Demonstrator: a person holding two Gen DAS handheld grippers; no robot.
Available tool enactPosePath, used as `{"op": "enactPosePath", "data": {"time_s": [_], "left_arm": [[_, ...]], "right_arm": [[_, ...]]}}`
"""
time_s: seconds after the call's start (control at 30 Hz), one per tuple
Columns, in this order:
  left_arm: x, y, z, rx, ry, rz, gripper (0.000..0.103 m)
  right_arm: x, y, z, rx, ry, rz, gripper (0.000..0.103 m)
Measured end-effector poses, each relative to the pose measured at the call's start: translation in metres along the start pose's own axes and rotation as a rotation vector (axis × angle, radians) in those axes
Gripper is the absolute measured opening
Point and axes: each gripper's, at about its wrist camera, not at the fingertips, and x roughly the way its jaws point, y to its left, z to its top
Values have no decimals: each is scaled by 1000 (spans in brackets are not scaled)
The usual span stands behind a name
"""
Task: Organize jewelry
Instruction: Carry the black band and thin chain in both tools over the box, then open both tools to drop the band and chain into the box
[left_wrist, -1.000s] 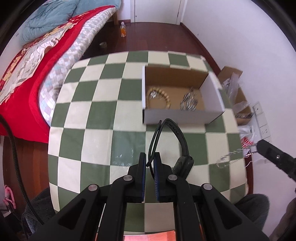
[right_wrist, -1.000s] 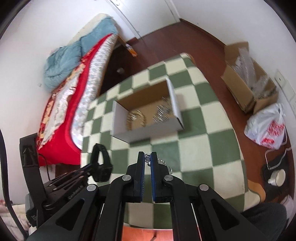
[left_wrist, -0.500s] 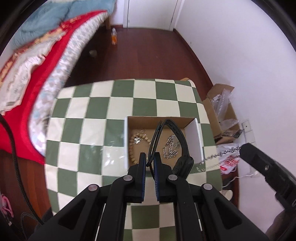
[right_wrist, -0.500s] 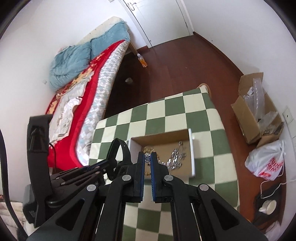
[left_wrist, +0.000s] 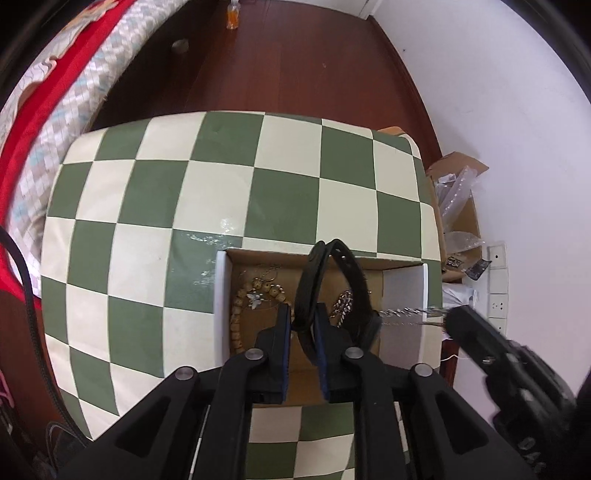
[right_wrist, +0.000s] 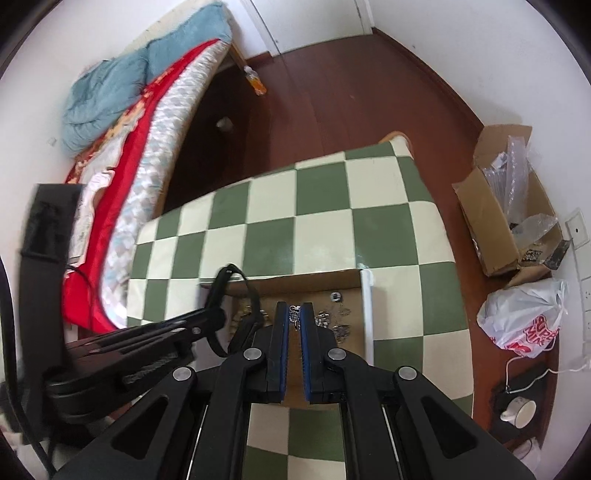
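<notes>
Black watch (left_wrist: 334, 291) pinched in left tongs (left_wrist: 303, 322), over box (left_wrist: 221, 295)

The left gripper (left_wrist: 302, 325) hangs over an open cardboard box (left_wrist: 404, 295) on the checkered bench (left_wrist: 221, 192), jaws closed on a black watch strap (left_wrist: 317, 273). A bead bracelet (left_wrist: 238, 314) lies in the box. From the right, the right gripper (left_wrist: 469, 328) holds a silver chain (left_wrist: 402, 314) over the box
</notes>
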Motion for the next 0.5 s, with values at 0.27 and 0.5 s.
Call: {"op": "enactPosePath", "data": {"time_s": [0.27,0.5], "left_arm": [[-26,-4,3,28,-119,84,75],[-47,11,-11,49,-219,270,98]], "right_arm": [[11,-14,2,14,64,-62,62],[5,-5,-13,-61,79,-173,96]]}}
